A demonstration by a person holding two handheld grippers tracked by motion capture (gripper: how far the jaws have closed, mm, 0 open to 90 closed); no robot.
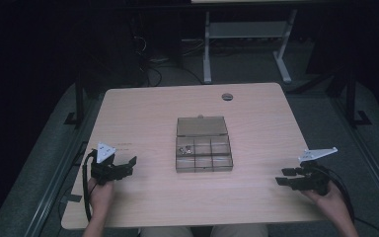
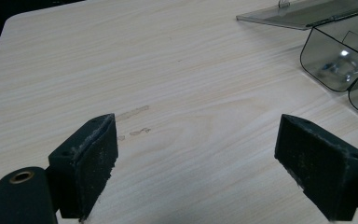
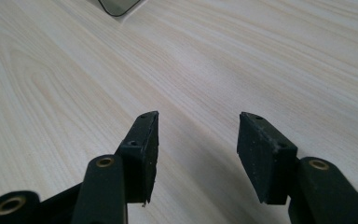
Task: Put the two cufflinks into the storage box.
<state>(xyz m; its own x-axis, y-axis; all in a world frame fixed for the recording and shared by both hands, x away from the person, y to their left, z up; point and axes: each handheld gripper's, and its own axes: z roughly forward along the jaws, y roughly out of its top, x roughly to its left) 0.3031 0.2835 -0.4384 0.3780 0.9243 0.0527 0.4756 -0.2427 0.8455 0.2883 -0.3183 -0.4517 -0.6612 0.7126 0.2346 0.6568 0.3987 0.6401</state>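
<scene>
The clear compartment box (image 1: 204,156) sits mid-desk (image 1: 143,113) with its lid (image 1: 201,126) folded back flat, small parts lying in one rear compartment. The left hand-held gripper (image 1: 131,166) rests near the desk's left edge, jaws wide and empty, and the right hand-held gripper (image 1: 285,177) hovers by the right edge, jaws parted with nothing between, both well apart from the box

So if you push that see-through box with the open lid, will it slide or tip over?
The clear box would probably slide, since it sits low and flat on the smooth wooden table. It looks like thin plastic, so likely light. The small pieces inside might rattle about.
</scene>
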